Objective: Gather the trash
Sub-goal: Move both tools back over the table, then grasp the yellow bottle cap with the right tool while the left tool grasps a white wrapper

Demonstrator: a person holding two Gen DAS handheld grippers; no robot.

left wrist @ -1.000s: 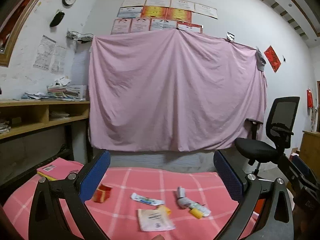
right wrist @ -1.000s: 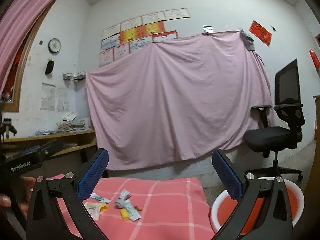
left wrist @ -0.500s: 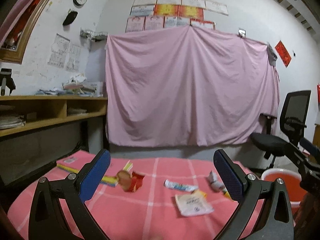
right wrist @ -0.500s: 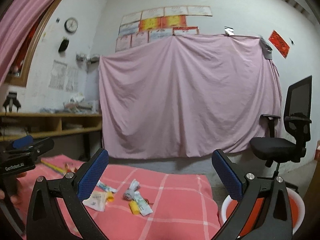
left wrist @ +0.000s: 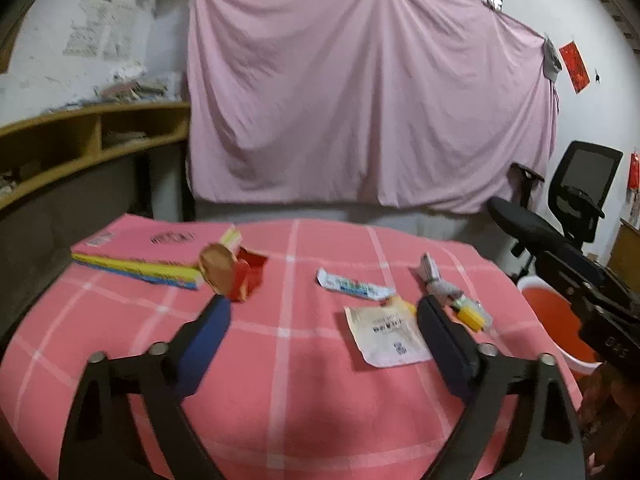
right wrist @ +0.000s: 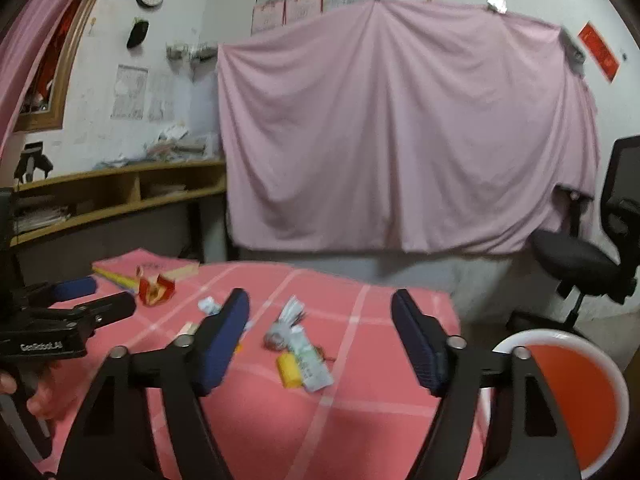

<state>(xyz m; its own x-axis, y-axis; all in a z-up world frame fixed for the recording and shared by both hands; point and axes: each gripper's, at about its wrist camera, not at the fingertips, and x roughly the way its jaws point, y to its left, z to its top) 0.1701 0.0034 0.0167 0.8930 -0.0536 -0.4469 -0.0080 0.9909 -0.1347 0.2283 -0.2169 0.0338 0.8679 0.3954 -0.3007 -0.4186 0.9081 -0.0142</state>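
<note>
- Both cams tilting down since 1 s ago; table filling more of view.
- Left gripper (left wrist: 322, 316) spread wide, holding nothing, nearing white packet (left wrist: 386, 335).
- Right gripper (right wrist: 320, 316) wide, empty, over yellow-tipped wrapper (right wrist: 302, 360).
- Approaching flat, pinching edges; red bin (right wrist: 576, 404) sitting w/in reach on right.

Pink books (left wrist: 152, 246) on checked tablecloth (left wrist: 288, 360); office chair (left wrist: 560, 208); pink sheet (left wrist: 360, 100).

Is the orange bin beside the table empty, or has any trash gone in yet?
Empty as far as visible: the orange bin shows only bare orange interior in the right wrist view, though its near part is hidden behind the claw's finger.
</note>
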